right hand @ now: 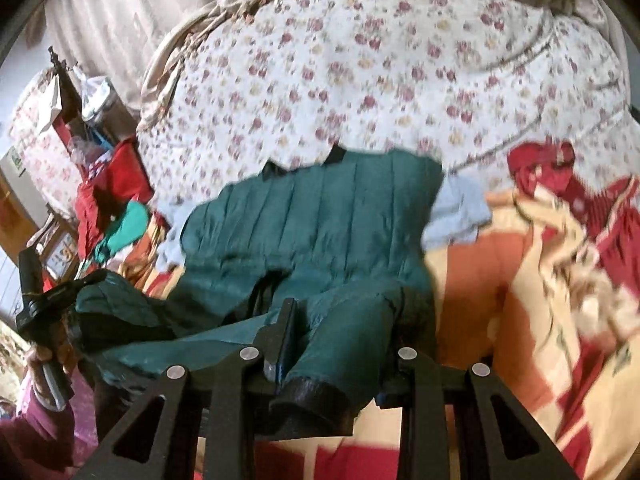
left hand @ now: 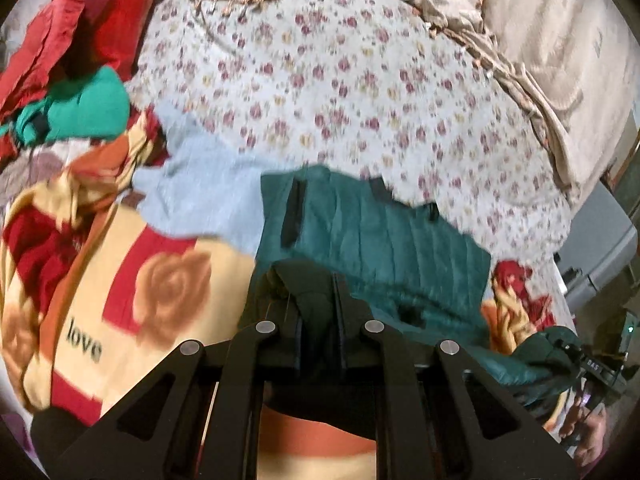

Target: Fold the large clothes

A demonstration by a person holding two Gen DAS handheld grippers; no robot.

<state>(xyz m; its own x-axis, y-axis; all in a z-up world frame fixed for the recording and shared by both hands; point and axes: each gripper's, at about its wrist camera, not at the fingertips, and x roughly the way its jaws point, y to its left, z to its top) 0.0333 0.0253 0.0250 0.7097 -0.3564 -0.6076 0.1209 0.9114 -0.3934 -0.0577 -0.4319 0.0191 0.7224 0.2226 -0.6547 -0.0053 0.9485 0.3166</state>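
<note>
teal quilted jacket (left hand: pixel 372 232) pinched at both ends now: the left gripper (left hand: pixel 318 304) is pressed together on a dark fold of it, and the right gripper (right hand: pixel 344 332) clamps a sleeve with a black cuff (right hand: pixel 316 404) between its fingers. the jacket's body hangs out ahead of both tongs, over the rose-print blanket (left hand: pixel 168 280) and a pale blue cloth (left hand: pixel 200 184). beyond lies the floral quilt (left hand: pixel 340 80), with red and green clothes (left hand: pixel 80 80) heaped at its left.
</note>
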